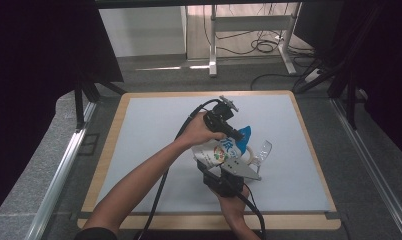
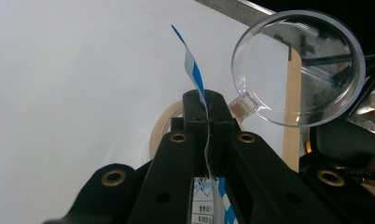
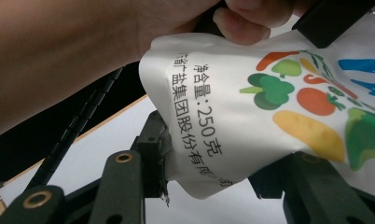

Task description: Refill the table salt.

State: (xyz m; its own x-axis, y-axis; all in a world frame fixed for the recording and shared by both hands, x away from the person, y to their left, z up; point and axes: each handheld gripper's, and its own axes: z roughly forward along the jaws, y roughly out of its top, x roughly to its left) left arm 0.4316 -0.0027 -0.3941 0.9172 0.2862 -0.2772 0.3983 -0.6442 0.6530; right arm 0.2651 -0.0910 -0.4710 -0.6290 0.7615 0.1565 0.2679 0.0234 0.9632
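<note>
The left claw (image 2: 208, 122) is clamped right down on the blue top edge of the pouch (image 1: 224, 149), the thin film pinched flat between its black jaws in the left gripper view. The right claw (image 3: 213, 168) grips the pouch's white bottom end, jaws partway apart with the bulging, vegetable-printed bag wedged between them. In the high view the pouch hangs between the two claws, just above the middle of the table (image 1: 149, 150), right of centre. Just beside it sits a clear plastic lid (image 2: 300, 70) and a tape ring (image 2: 164, 128) on the pale grey mat. The table has a wooden rim; beyond it lie grey carpet, white desk legs and loose black cables.
</note>
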